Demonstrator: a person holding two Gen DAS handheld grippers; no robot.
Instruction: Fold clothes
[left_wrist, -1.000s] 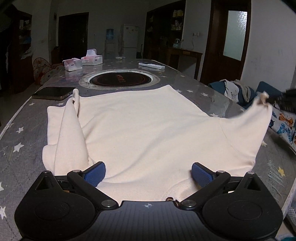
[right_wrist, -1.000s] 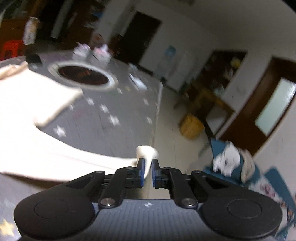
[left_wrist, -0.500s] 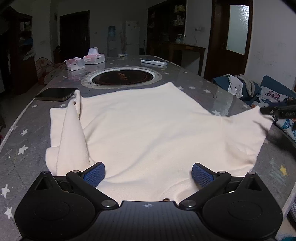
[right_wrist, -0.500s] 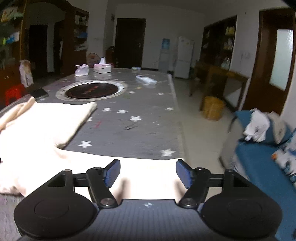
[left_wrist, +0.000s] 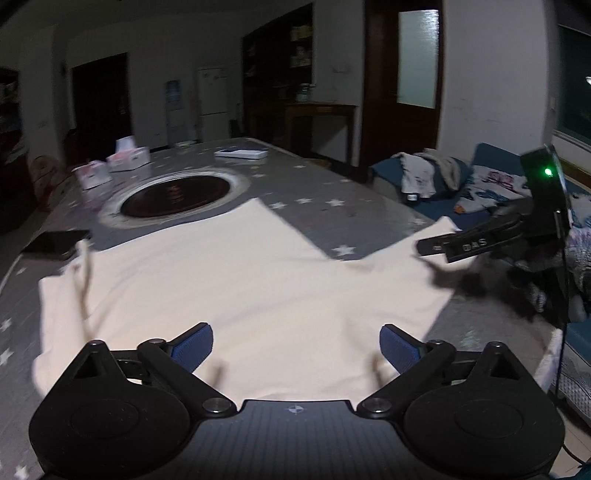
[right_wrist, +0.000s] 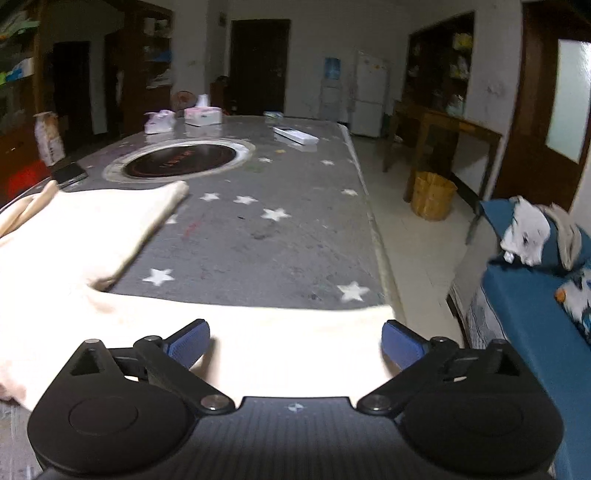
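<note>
A cream shirt (left_wrist: 236, 284) lies spread flat on the grey star-patterned table (left_wrist: 332, 206). Its left sleeve is folded in over the body; its right sleeve (right_wrist: 295, 332) lies stretched out toward the table's right edge. My left gripper (left_wrist: 295, 345) is open and empty, just above the shirt's near hem. My right gripper (right_wrist: 295, 341) is open and empty, above the right sleeve's end. The right gripper also shows in the left wrist view (left_wrist: 480, 243), at the right, over the sleeve tip.
A round black hotplate (left_wrist: 177, 194) is set into the table beyond the shirt. A phone (left_wrist: 55, 242) lies at the far left. Tissue boxes (left_wrist: 127, 158) and a white box (left_wrist: 242, 153) sit further back. A blue sofa with clothes (right_wrist: 535, 258) stands right of the table.
My right gripper held the right sleeve tip up a second ago, then opened and let it go; the sleeve now lies flat. My left gripper stayed open and tilted up slightly.
</note>
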